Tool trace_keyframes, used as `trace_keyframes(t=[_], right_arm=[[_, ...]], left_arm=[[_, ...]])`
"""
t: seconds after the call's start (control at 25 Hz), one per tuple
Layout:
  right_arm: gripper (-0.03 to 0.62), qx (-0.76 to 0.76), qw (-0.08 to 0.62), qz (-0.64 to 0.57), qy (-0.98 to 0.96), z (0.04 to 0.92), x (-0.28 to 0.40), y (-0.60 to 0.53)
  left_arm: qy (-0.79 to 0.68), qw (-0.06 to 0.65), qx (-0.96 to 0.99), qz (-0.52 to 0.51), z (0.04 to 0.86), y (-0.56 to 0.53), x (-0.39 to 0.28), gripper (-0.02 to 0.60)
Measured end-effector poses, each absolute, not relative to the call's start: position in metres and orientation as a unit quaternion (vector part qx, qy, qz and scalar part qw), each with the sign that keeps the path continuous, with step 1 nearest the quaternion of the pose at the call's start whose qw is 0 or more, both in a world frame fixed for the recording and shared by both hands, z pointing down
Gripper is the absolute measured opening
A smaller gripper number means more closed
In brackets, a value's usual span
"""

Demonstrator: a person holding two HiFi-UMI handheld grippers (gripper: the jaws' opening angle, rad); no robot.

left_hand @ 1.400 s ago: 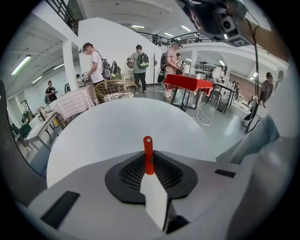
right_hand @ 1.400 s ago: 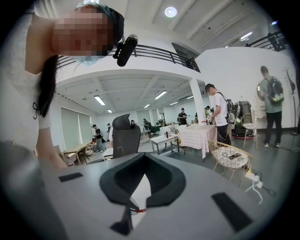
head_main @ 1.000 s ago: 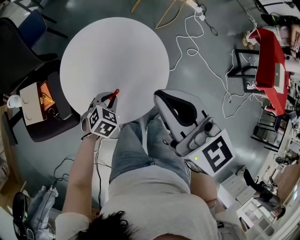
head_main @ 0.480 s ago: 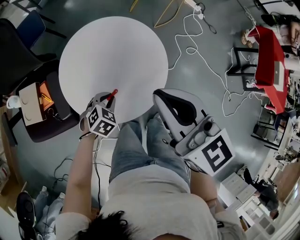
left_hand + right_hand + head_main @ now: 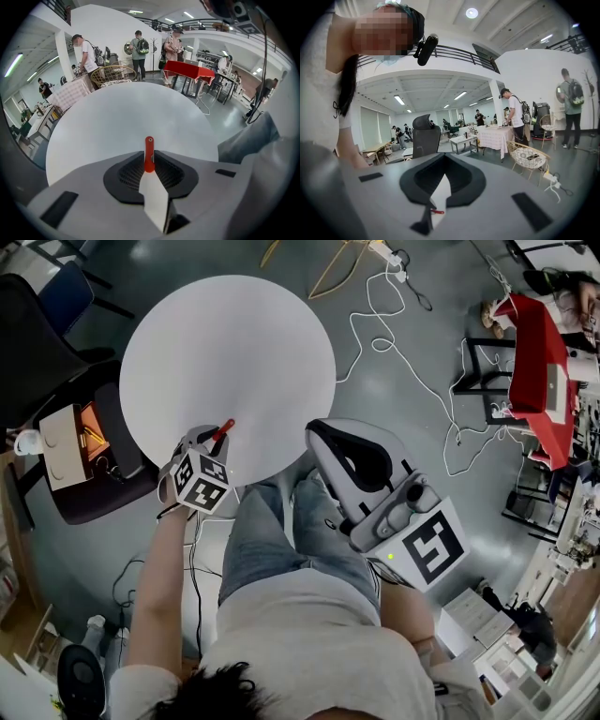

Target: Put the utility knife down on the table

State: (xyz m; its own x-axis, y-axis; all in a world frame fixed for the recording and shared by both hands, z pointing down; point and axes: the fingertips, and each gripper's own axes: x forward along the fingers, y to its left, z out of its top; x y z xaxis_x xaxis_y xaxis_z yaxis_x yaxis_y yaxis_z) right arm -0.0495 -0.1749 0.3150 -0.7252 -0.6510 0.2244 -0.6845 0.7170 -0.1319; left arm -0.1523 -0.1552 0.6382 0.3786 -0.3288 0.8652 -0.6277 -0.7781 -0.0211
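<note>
The utility knife (image 5: 223, 430) has a red body, and my left gripper (image 5: 214, 439) is shut on it over the near edge of the round white table (image 5: 225, 343). In the left gripper view the knife's red end (image 5: 149, 152) sticks out past the black pads of the left gripper (image 5: 149, 165), with the table top (image 5: 122, 117) spread out beyond it. My right gripper (image 5: 317, 435) hangs raised over the person's lap, right of the table, its jaws together and holding nothing. The right gripper view shows that right gripper (image 5: 442, 159) pointing out into the room.
A black chair (image 5: 84, 493) carrying a pale box stands left of the table, with a blue chair (image 5: 66, 292) farther back. White cables (image 5: 403, 352) trail over the floor to the right. A red table (image 5: 539, 352) is at far right. The person's jeans (image 5: 272, 531) lie below the table edge.
</note>
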Motion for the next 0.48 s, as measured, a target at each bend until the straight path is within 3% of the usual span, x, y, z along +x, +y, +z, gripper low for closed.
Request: trace_keyframes(t=[0.48], right_arm=[[0.008,0.341,0.073,0.091,-0.933,0.302,-0.051,-0.160]], left_arm=[[-0.328,0.162,0.819,0.442,0.609,-0.149,-0.156,0.010]])
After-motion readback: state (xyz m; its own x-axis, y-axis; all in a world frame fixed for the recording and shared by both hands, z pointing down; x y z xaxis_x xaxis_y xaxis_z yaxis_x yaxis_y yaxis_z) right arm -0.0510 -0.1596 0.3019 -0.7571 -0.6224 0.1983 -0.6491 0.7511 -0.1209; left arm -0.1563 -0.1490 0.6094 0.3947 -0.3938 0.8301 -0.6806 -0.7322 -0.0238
